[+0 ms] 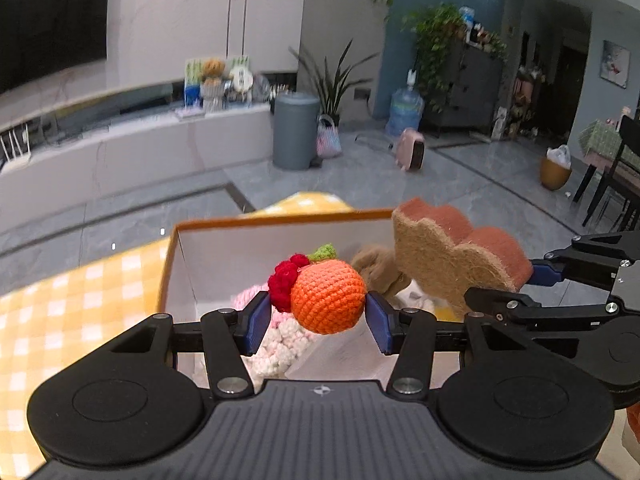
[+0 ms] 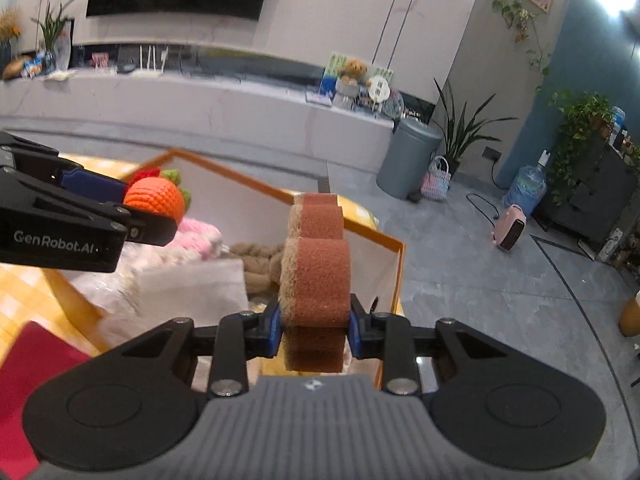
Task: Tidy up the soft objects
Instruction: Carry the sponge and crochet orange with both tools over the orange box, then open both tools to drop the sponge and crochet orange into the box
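My left gripper (image 1: 318,314) is shut on an orange crocheted fruit (image 1: 328,296) with red berries and a green leaf, held over the open orange-rimmed box (image 1: 280,218). My right gripper (image 2: 314,326) is shut on a wavy-edged brown and tan scouring sponge (image 2: 316,276), held upright over the box's right side. The right wrist view shows the left gripper (image 2: 150,216) with the fruit (image 2: 154,200) at the left. In the left wrist view the sponge (image 1: 452,256) and the right gripper (image 1: 516,280) come in from the right. A pink and white knitted piece (image 1: 280,344) and a brown plush (image 1: 376,268) lie in the box.
The box (image 2: 376,236) sits on a yellow checked cloth (image 1: 60,304). A red flat thing (image 2: 36,364) lies at the lower left of the right wrist view. Beyond the table edge is grey tiled floor with a grey bin (image 1: 296,132), a pink heater (image 1: 412,150) and plants.
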`<state>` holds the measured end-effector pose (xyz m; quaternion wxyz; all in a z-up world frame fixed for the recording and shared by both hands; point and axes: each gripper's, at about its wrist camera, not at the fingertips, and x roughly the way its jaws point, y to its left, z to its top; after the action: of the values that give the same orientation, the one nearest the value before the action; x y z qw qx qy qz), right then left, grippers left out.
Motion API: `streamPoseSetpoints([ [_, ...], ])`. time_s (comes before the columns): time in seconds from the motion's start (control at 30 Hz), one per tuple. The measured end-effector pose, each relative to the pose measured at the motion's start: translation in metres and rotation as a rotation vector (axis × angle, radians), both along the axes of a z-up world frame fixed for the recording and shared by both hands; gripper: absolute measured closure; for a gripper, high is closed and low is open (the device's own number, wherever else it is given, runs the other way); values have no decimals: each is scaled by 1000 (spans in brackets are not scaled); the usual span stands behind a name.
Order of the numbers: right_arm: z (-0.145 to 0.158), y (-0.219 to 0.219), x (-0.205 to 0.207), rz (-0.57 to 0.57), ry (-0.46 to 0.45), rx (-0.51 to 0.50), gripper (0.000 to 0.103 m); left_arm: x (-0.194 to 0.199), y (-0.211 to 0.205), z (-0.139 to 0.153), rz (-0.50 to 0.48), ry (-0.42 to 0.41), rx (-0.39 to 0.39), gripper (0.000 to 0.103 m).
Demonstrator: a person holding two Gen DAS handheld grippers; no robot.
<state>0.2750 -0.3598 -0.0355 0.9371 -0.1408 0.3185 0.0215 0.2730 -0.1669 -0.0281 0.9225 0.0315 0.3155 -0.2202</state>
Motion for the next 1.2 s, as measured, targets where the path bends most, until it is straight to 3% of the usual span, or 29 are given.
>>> streamPoseSetpoints([
  [0.4,-38,3,23,-10,84,-80,70,15,-6,-24,28,56,122,44],
  [0.5,-34,3,18,-4,68,-71,59,9,-4,-24,28,52,111,42],
  [0.6,-27,6,12,3,48,-75,43,12,-1,-23,35,65,96,30],
  [0.67,-21,7,7,11,37,-73,35,10,0,-18,40,67,89,27],
  [0.8,-11,8,-5,16,28,-75,32,5,6,-2,37,48,44,16],
  [1.0,16,9,-28,12,12,-37,31,-12,16,31,22,19,11,16],
  [1.2,55,8,-71,-1,-55,23,31,-52,27,68,16,-65,-39,16],
])
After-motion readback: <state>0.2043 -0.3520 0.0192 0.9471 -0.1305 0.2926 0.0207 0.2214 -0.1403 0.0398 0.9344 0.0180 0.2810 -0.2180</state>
